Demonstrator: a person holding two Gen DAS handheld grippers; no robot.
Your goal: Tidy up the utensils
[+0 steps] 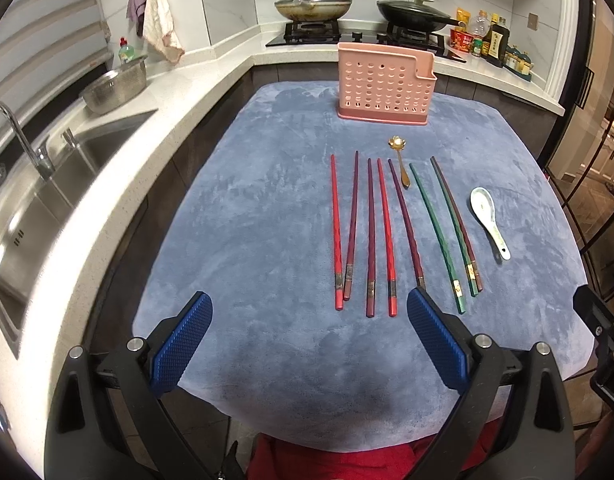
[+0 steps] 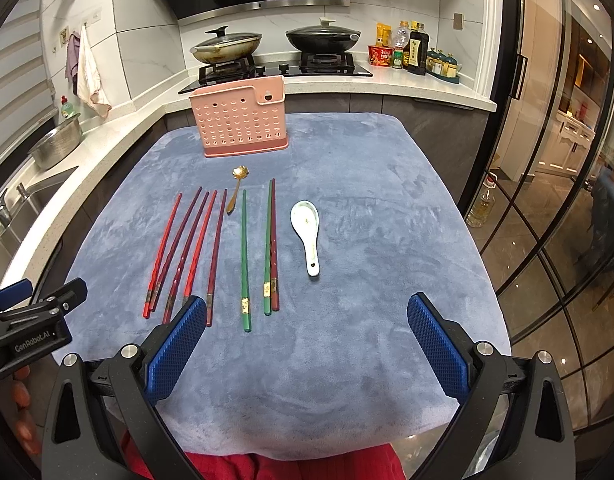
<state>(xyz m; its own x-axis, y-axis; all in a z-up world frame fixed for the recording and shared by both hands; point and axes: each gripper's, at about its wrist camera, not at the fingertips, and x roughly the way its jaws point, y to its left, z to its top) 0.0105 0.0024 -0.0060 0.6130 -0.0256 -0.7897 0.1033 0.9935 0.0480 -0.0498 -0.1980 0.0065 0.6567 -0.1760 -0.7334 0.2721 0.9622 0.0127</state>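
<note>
A pink perforated utensil holder [image 1: 385, 87] [image 2: 241, 121] stands at the far side of the blue cloth. Several red, dark purple and green chopsticks [image 1: 371, 236] [image 2: 215, 252] lie side by side in front of it. A small gold spoon [image 1: 399, 158] [image 2: 235, 188] and a white ceramic spoon [image 1: 489, 218] [image 2: 308, 232] lie among them. My left gripper [image 1: 309, 312] is open above the near cloth, just short of the chopstick ends. My right gripper [image 2: 307, 316] is open too, nothing between its fingers.
The blue cloth [image 1: 247, 220] covers a table beside a white counter with a steel sink [image 1: 67, 184] and a metal bowl [image 1: 115, 86]. Two lidded pans [image 2: 227, 46] sit on the stove behind. Bottles [image 2: 417, 50] stand at the back right. A glass partition [image 2: 547, 160] runs along the right.
</note>
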